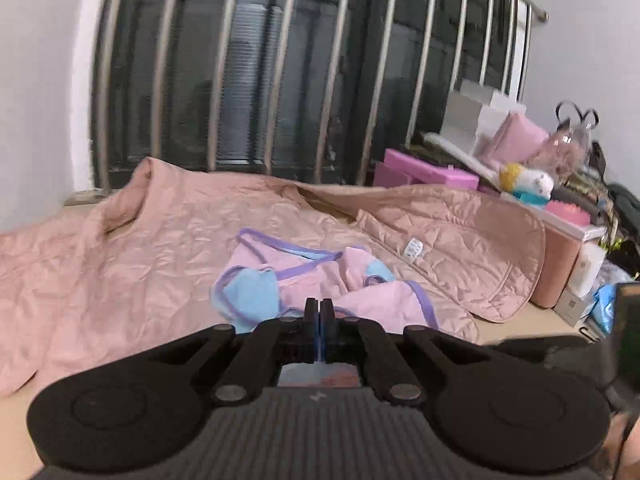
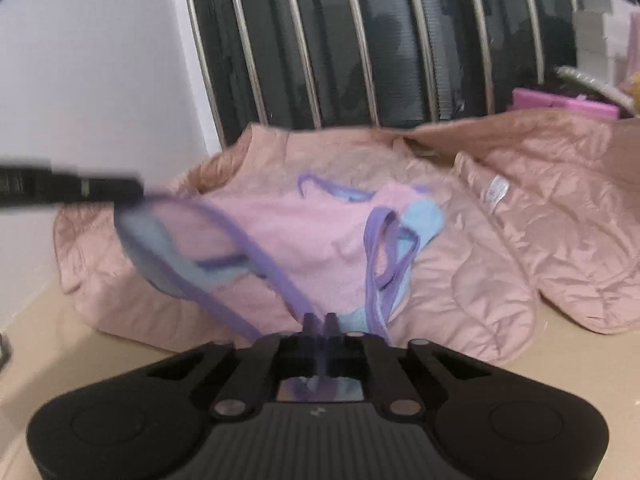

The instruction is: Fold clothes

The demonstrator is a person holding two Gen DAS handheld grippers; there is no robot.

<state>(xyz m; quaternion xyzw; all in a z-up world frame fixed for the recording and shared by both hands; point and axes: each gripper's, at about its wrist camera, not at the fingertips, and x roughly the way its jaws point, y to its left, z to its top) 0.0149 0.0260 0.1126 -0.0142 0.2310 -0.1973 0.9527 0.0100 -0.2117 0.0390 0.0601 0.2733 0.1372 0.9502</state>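
Both grippers, left gripper (image 1: 319, 305) and right gripper (image 2: 320, 320), are clamped on the small pink garment's (image 2: 320, 236) purple trim, probably to spread it flat over the quilted jacket (image 2: 520, 216) before folding.

A soft, matt pink cloth garment (image 2: 320, 236) with purple binding and pale blue panels is seen on a quilted jacket (image 1: 160, 248) of crinkled fabric with a slight sheen. Behind, smooth, shiny metal bars (image 1: 276, 68) are shown. The gripper bodies are made of matt black plastic, ribbed grey at the base.
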